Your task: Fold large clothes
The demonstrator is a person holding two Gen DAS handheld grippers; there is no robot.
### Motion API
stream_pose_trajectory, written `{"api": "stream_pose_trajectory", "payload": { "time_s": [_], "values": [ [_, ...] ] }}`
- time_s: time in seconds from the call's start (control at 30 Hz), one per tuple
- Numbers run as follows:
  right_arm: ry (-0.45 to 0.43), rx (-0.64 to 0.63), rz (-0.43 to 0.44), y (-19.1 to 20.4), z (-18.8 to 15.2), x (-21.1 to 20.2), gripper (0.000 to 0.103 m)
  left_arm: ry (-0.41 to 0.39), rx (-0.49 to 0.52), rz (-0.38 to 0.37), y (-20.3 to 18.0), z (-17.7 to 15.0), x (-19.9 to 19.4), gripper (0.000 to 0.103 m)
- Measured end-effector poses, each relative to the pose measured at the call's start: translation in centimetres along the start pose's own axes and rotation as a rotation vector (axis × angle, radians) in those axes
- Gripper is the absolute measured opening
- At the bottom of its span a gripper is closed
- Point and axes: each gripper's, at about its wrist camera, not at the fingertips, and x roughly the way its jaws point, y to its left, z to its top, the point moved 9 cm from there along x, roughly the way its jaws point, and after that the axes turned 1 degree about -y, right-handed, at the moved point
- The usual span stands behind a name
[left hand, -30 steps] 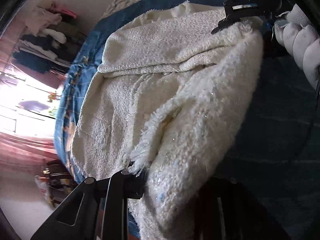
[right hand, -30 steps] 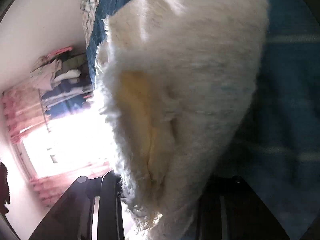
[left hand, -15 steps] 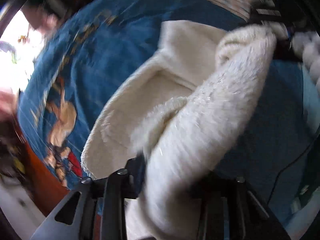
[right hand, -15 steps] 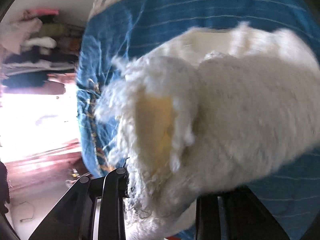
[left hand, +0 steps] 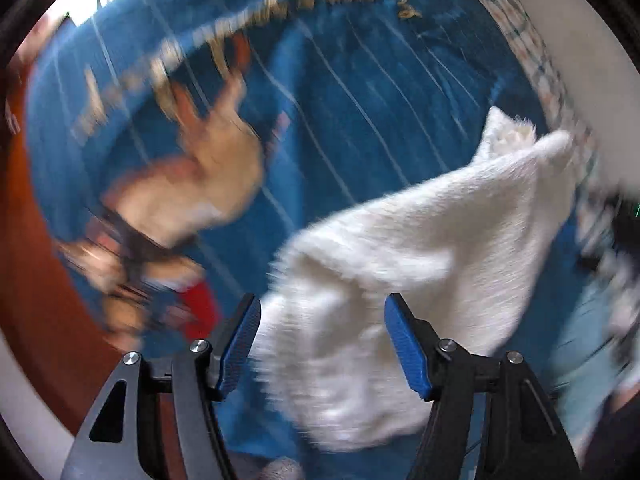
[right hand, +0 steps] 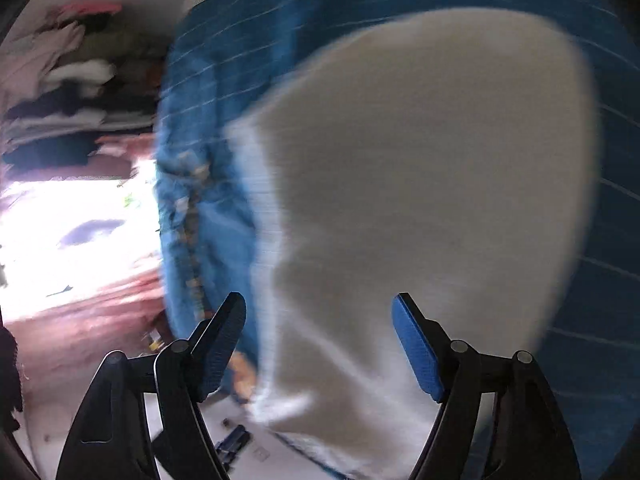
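A fluffy white garment [left hand: 420, 264] lies bunched on the blue bedspread [left hand: 360, 80], motion-blurred. My left gripper [left hand: 322, 340] is open, its blue pads [left hand: 238, 344] spread to either side of the garment's near end without pinching it. In the right wrist view the same white garment [right hand: 420, 184] fills the middle as a rounded heap on the bedspread [right hand: 208, 128]. My right gripper [right hand: 320, 344] is open, pads [right hand: 416, 348] wide apart above the garment's near edge.
The bedspread carries a cartoon print [left hand: 192, 184] on its left half. A checked pillow edge [left hand: 536, 48] runs along the far side. A rack of hanging clothes [right hand: 68, 88] and a bright window [right hand: 68, 232] stand left of the bed, with small items on the floor [right hand: 236, 440].
Both grippers were shut on the white garment and carried it; now both have opened and let it go. The garment has dropped onto the bedspread. Both cameras have swung sharply.
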Motion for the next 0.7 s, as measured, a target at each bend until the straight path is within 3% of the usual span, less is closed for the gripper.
{"api": "stream_pose_trajectory", "payload": {
  "time_s": [0.1,0.2,0.23,0.27,0.43,0.5,0.57,0.67,0.7],
  "values": [
    [-0.012,0.099,-0.040,-3.9,-1.0,-2.2,0.077,0.045,-0.148,-0.148,-1.3,-0.1,2.4,0.062],
    [-0.029,0.200,-0.050,-8.6,-1.9,-2.9,0.077,0.040,-0.233,-0.175,-2.1,0.4,4.8,0.059],
    [-0.040,0.233,-0.053,-10.2,-2.4,-3.4,0.077,0.022,-0.241,-0.153,-2.0,0.7,5.2,0.049],
    [-0.047,0.249,-0.052,-10.7,-2.0,-2.6,0.077,0.004,-0.248,-0.111,-1.7,0.8,5.6,0.003],
    [-0.088,0.243,0.003,-12.8,-0.4,-1.3,0.078,-0.087,-0.266,-0.048,-0.5,0.1,2.9,0.004],
    [-0.104,0.187,0.051,-12.7,1.7,-0.6,0.090,-0.082,-0.233,-0.028,0.0,-0.8,2.5,0.004],
    [-0.111,0.124,0.096,-12.7,4.1,0.6,0.091,-0.062,-0.220,-0.014,0.9,-1.3,3.3,0.004],
    [-0.045,0.045,0.197,-12.6,7.5,4.4,0.094,-0.038,-0.213,-0.006,1.6,-1.3,4.5,0.004],
    [-0.010,0.058,0.240,-12.7,8.3,5.7,0.101,-0.031,-0.210,-0.013,1.3,-0.9,4.8,0.004]
  ]
}}
